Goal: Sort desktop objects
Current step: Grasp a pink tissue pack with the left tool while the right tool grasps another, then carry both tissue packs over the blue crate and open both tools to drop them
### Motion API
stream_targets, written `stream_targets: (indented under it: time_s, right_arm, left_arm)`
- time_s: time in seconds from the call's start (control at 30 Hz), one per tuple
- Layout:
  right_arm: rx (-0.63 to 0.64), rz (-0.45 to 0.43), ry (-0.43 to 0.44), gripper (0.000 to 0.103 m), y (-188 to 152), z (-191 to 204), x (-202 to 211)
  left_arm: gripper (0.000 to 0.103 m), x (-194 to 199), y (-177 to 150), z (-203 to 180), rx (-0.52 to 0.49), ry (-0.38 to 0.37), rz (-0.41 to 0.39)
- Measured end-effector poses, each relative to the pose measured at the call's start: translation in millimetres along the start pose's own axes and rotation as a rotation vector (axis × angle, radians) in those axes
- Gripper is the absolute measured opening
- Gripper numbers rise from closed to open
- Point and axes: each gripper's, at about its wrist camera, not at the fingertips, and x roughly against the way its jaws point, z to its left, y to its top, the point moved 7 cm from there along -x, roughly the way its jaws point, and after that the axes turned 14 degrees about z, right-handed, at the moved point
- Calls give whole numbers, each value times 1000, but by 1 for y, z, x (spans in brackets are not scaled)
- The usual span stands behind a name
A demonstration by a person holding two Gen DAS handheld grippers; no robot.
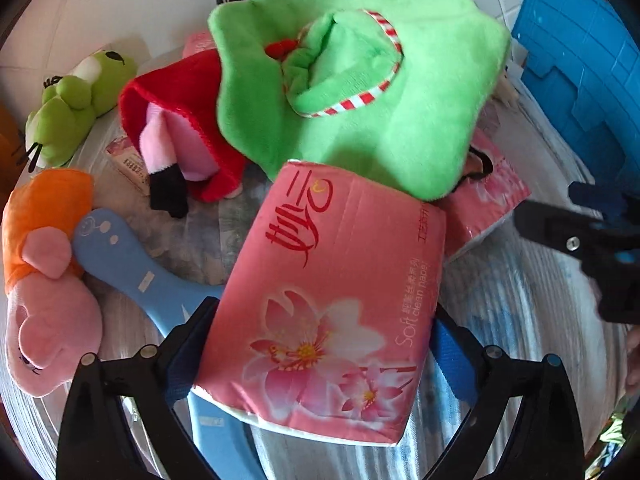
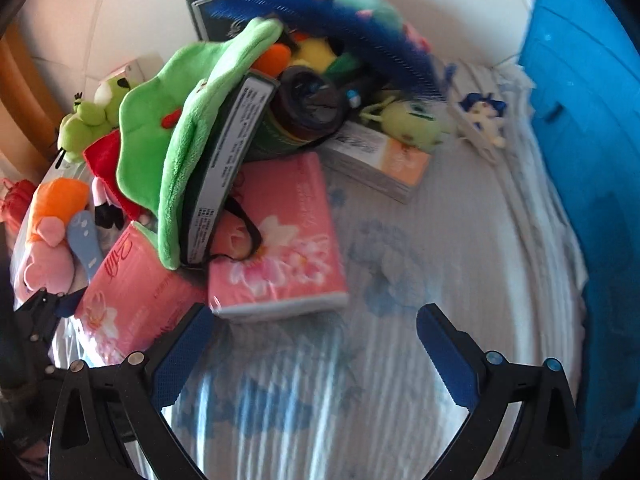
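The left gripper (image 1: 320, 344) has its fingers spread wide on either side of a pink tissue pack (image 1: 328, 300) lying on the bench (image 1: 520, 320); whether the pads already press on it cannot be told. The right gripper (image 2: 316, 344) hangs with fingers spread and nothing between them, near a second pink tissue pack (image 2: 280, 240). The step looks like picking up the tissue packs; next, the left fingers need to close squarely on the pack's sides, clear of the green plush (image 1: 360, 92) overlapping its far end.

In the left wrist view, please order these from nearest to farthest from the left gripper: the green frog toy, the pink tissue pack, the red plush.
1. Pink tissue pack: between the fingers of the left gripper.
2. Red plush: farther back, left of centre.
3. Green frog toy: far left, by the wall.
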Motion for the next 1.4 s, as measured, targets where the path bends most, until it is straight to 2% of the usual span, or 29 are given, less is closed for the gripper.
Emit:
stream_targets:
  time_s: [0.1, 0.27, 0.33, 0.37, 0.53, 0.7, 0.8, 0.9, 1.1, 1.27, 1.4]
  right_arm:
    - [34, 36, 9, 103, 11, 11, -19]
    - [57, 93, 2, 103, 22, 19, -47]
    - [50, 90, 19, 90, 22, 18, -48]
    - [42, 91, 23, 89, 21, 18, -45]
    - [40, 102, 6, 86, -7, 9, -24]
    - [16, 93, 7, 85, -57, -7, 6]
    - [9, 41, 5, 85, -79, -13, 39]
    - [11, -48, -6, 85, -91, -19, 75]
    - [24, -238, -59, 85, -102, -19, 166]
    - [4, -383, -96, 85, -113, -40, 238]
    - [-38, -495, -131, 85, -135, -76, 295]
  left_arm:
    - [97, 3, 4, 18, 46, 20, -12]
    - [96, 3, 9, 29, 93, -1, -11]
    - [94, 5, 8, 26, 89, 7, -12]
    - [93, 7, 7, 25, 85, 1, -14]
    - [93, 28, -7, 16, 82, -27, -37]
    - [93, 57, -30, -1, 58, -32, -76]
    - [93, 80, -41, -11, 45, -35, -126]
    - [93, 107, -56, -20, 22, -40, -194]
    - [93, 176, -57, -53, -2, -47, -336]
    - [93, 230, -51, -96, -41, -76, -441]
    - [93, 268, -42, -144, -83, -117, -512]
